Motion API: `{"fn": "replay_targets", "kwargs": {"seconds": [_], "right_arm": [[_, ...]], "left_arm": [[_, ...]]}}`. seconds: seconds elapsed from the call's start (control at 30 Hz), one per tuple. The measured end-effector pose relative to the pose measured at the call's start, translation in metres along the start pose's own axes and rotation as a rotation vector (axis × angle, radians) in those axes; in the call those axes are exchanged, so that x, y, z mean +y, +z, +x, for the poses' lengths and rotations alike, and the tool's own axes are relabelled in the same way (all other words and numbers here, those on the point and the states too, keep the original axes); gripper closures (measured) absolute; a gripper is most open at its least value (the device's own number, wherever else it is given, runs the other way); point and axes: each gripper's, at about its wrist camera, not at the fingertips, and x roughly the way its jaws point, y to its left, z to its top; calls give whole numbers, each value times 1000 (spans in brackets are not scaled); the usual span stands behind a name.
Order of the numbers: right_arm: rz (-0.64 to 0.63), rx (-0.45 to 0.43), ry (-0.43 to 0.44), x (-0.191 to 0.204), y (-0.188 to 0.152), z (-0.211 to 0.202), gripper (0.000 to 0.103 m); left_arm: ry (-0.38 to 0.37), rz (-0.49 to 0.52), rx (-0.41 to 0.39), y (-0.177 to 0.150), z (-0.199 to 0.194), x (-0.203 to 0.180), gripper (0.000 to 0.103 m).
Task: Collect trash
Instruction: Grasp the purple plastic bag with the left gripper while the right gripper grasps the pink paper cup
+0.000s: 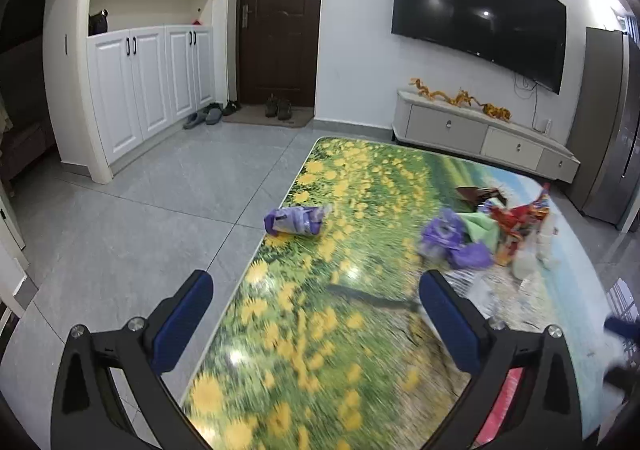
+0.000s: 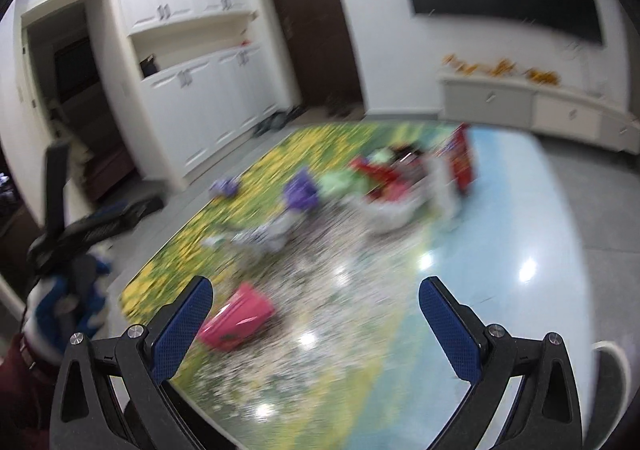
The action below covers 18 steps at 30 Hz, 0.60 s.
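A table with a flower-field print (image 1: 340, 330) holds scattered trash. A purple wrapper (image 1: 296, 219) lies near its left edge. A heap of purple, green and red wrappers (image 1: 480, 230) lies to the right; it also shows blurred in the right wrist view (image 2: 380, 177). A pink packet (image 2: 236, 320) lies close to my right gripper's left finger. My left gripper (image 1: 316, 322) is open and empty over the table's near left edge. My right gripper (image 2: 316, 324) is open and empty above the table's near part.
Grey tiled floor (image 1: 160, 230) lies left of the table. White cabinets (image 1: 148, 81), a brown door (image 1: 280, 17) with shoes, a TV (image 1: 480, 9) and a low white console (image 1: 480, 129) stand behind. A black office chair (image 2: 80, 226) stands at left.
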Motion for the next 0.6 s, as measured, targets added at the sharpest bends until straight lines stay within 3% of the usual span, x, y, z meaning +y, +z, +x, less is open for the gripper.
{"fn": "replay_targets", "kwargs": {"seconds": [0.17, 0.37, 0.6], "right_arm": [[28, 110, 105, 9, -6, 35, 0], [49, 185, 146, 10, -8, 64, 0], [71, 222, 167, 10, -7, 80, 3]], "left_arm": [[-7, -14, 45, 18, 51, 16, 0], [14, 16, 61, 42, 104, 29, 0], [-59, 43, 40, 37, 100, 14, 0]]}}
